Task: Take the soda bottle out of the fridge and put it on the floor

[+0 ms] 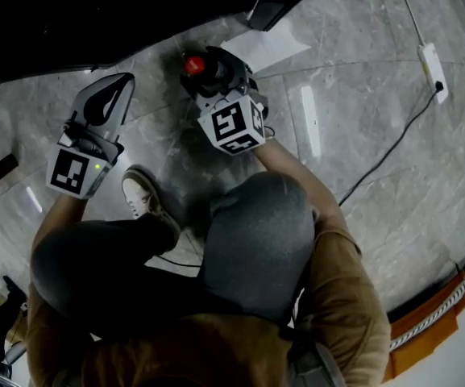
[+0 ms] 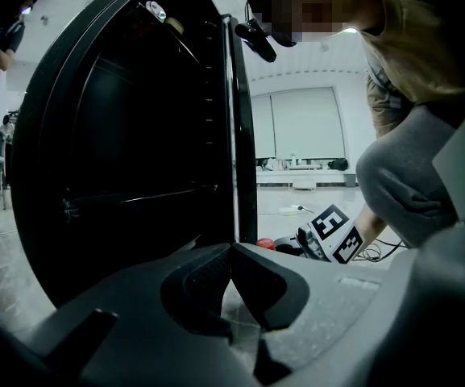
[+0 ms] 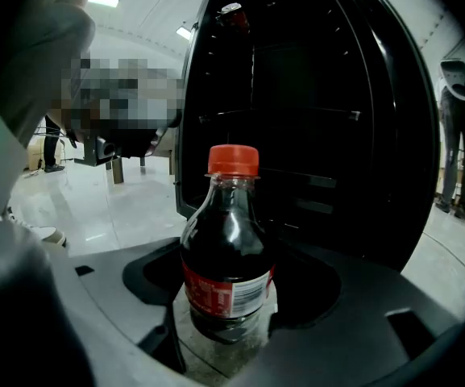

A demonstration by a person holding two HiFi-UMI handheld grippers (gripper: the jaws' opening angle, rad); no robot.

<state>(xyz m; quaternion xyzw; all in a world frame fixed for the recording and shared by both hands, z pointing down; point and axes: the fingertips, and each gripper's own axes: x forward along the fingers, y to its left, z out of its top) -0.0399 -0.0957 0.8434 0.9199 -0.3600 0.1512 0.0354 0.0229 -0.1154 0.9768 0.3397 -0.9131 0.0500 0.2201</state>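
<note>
The soda bottle (image 3: 226, 232), dark cola with a red cap and red label, stands upright between my right gripper's (image 3: 232, 268) jaws, which are shut on its body. Marble floor shows just under its base; whether it touches the floor I cannot tell. In the head view the bottle's red cap (image 1: 193, 64) pokes out ahead of the right gripper (image 1: 205, 77), low in front of the black fridge (image 1: 95, 14). The fridge's dark inside (image 3: 313, 119) stands open behind the bottle. My left gripper (image 1: 122, 81) is shut and empty, its tips (image 2: 232, 250) meeting near the fridge's door edge (image 2: 238, 135).
The person crouches, with a knee (image 1: 256, 224) and a white shoe (image 1: 141, 193) close behind the grippers. A white power strip (image 1: 432, 67) with a black cable lies on the floor at the right. A white sheet (image 1: 268, 48) lies by the fridge.
</note>
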